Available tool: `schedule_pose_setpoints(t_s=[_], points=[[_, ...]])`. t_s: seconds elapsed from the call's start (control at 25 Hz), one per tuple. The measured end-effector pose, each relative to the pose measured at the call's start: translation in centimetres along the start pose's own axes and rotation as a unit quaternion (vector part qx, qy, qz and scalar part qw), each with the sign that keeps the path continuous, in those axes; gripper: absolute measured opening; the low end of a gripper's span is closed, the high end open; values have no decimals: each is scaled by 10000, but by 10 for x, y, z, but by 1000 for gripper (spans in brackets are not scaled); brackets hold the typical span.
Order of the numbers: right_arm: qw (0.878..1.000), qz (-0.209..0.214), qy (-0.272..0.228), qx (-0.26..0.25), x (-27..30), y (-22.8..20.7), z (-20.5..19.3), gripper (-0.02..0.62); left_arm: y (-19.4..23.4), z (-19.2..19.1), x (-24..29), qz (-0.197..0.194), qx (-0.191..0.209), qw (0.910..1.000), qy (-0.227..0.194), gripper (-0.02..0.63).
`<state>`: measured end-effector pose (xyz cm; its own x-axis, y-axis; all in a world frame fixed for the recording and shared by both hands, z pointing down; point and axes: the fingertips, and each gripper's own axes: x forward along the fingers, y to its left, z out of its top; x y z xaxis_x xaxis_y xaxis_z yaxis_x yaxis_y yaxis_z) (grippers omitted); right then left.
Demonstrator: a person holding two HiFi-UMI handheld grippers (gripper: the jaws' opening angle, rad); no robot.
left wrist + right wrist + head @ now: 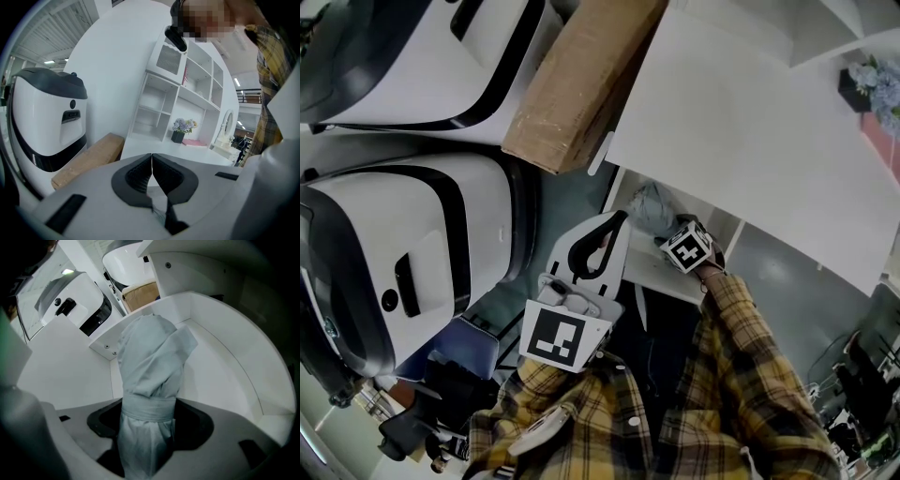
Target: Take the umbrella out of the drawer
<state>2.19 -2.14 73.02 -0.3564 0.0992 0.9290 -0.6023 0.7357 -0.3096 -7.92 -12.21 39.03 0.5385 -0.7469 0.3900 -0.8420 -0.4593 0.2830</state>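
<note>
Under the white table (750, 122), one drawer (225, 362) stands pulled out, and the single folded grey umbrella (150, 366) is in it, one end down near the drawer's back corner. The right tongs (147, 427) point steeply down and pinch the umbrella just below its wrap strap, the cloth filling the gap between the pads. The left tongs (151, 161) are pressed together with nothing between them, held in front of the person's plaid shirt and just beside the drawer. Two large white machines (394, 253) stand to the left, with one cardboard box (581, 75) between them and the table. One pot of flowers (179, 132) sits on the tabletop.
</note>
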Motion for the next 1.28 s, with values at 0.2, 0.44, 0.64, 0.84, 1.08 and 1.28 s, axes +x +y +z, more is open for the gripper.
schedule_pose_setpoints(t_s=[0.2,0.44,0.64,0.84,1.08,1.28], points=[[9997,46,-193,-142,-16,6,11,305,-3,13,-1,-84,85,9998,-171,23],[9984,25,-449,-347,-44,13,26,305,-4,33,-7,-122,177,9991,-376,23],[9947,58,-729,-728,-68,24,37,305,-7,51,-12,-149,272,9979,-575,23],[9896,-3,-1019,-1019,-97,31,48,305,-13,66,-15,-215,381,9964,-726,23],[9818,-117,-1570,-1062,-140,41,66,305,-21,79,-20,-307,468,9947,-866,23],[9734,-298,-1990,-1097,-180,48,76,305,-38,95,-20,-466,612,9918,-1017,23]])
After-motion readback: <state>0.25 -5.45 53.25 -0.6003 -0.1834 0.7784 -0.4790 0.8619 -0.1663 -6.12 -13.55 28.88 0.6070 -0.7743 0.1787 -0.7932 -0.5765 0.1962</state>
